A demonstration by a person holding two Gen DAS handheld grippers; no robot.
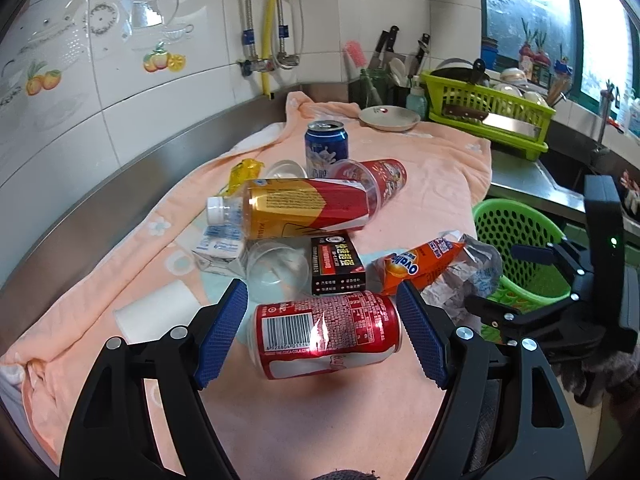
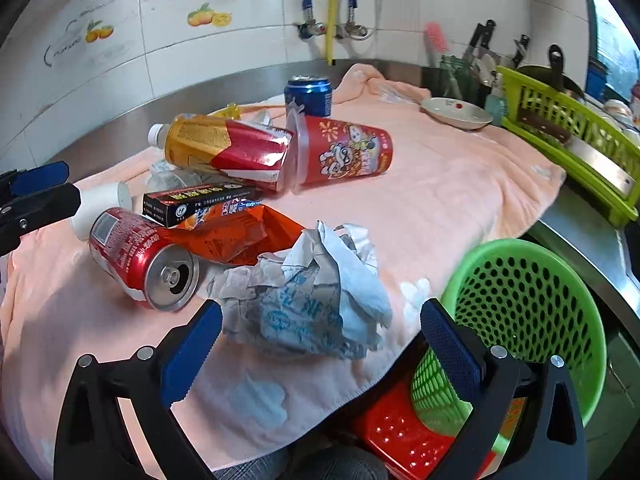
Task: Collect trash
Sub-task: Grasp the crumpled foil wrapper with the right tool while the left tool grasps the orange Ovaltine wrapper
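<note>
A red cola can (image 1: 328,332) lies on its side on the peach towel (image 1: 280,420), just ahead of my left gripper (image 1: 322,292), whose blue pads stand open and clear of it. In the right wrist view the can (image 2: 128,248) shows its open top, with a left gripper finger (image 2: 40,200) short of it. My right gripper (image 2: 322,308) is open over a crumpled white paper wrapper (image 2: 312,292), not touching it. An orange snack wrapper (image 2: 236,236) and a black box (image 2: 196,200) lie between can and paper. The green basket (image 2: 520,300) sits at the counter's right edge.
Farther back lie a yellow-red bottle (image 1: 296,208), a red cup (image 1: 380,176), a blue can (image 1: 326,148), a clear cup (image 1: 276,268), a milk carton (image 1: 218,252) and a white paper cup (image 1: 156,312). A plate (image 1: 388,118) and green dish rack (image 1: 492,120) stand behind.
</note>
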